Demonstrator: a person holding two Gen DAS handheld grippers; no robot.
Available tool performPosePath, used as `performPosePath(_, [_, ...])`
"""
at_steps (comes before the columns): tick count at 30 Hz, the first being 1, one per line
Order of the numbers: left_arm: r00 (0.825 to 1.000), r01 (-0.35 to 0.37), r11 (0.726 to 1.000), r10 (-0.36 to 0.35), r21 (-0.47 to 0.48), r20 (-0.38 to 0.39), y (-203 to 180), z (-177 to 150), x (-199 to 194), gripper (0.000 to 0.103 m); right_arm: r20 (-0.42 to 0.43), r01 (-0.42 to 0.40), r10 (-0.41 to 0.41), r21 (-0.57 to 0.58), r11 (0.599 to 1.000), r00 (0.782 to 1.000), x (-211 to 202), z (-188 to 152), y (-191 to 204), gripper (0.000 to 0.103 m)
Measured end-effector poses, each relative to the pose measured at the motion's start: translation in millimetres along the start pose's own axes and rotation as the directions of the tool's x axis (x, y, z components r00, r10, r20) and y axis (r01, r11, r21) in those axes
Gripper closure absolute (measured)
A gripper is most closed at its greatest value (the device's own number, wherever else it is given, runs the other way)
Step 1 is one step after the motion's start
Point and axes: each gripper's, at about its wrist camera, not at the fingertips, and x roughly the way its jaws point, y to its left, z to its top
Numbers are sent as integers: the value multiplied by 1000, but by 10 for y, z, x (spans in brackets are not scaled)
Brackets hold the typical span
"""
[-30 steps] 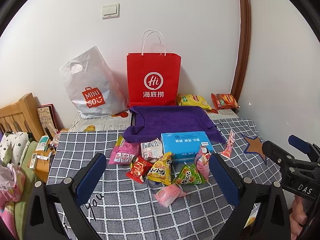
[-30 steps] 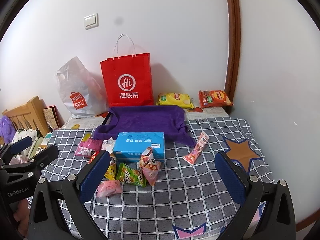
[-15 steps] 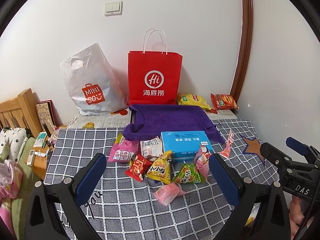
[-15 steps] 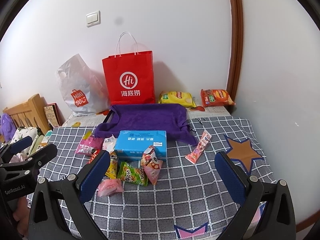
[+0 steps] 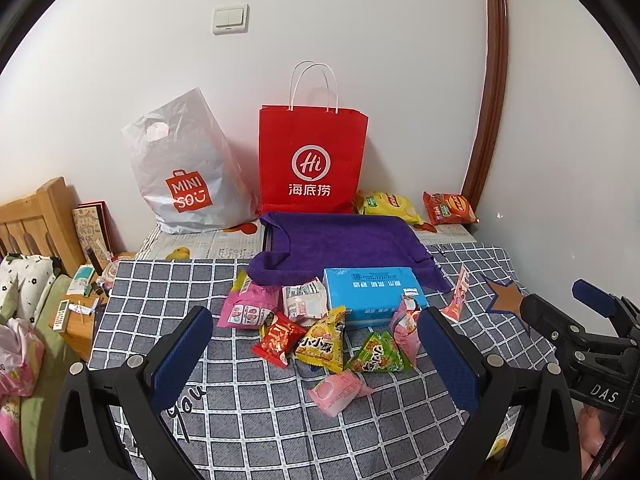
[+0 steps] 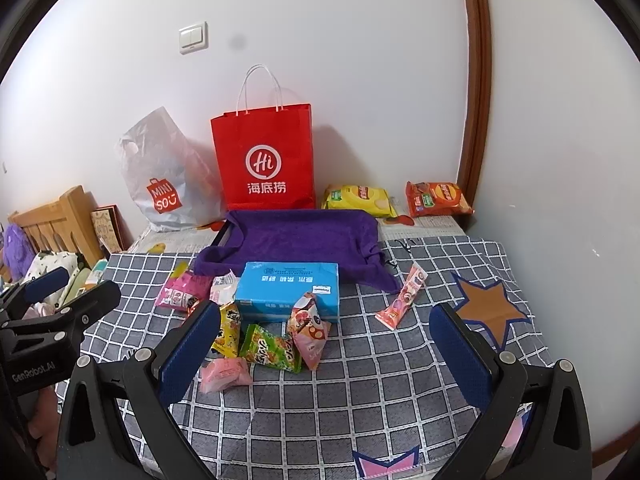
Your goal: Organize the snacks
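Hovering over checkered cloth [image 5: 248, 412], left gripper [image 5: 316, 354] jaws spread wide, empty. Snack packets [image 5: 320, 344] piled just in front of blue box [image 5: 370, 292], purple towel [image 5: 340, 246] behind. Right wrist view: right gripper [image 6: 326, 350] also wide apart, holding nothing; pink stick snack [image 6: 402, 296] lies apart, right of box [image 6: 288, 290].

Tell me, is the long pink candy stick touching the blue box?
Apart. The right wrist view shows checked cloth between the pink candy stick and the blue box.
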Motion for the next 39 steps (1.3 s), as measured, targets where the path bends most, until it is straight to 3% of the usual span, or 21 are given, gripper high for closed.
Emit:
performPosePath(17, [1000,20,999,-19,26,-12,-26,113,234,1,-14,6,-5,38,999,1000,189,65,-119,0])
performPosePath(23, [999,13,999,-12,31,-32,-11,159,438,1,-26,-8,8,3,1000,1000,357,94,-124,0])
performPosePath(32, [995,-23,1000,24,17,-97,98,141,901,1,-112,103,-98,41,994,989,843,-9,-343,0])
performPosePath(36, [991,-25,1000,26,6,-131,151,84,1122,1,-132,30,-27,24,999,991,1096,-107,-507,0])
performPosePath(39, [985,-24,1000,23,-2,-170,185,23,1327,3,-141,2,9,78,997,990,1293,-198,-713,0])
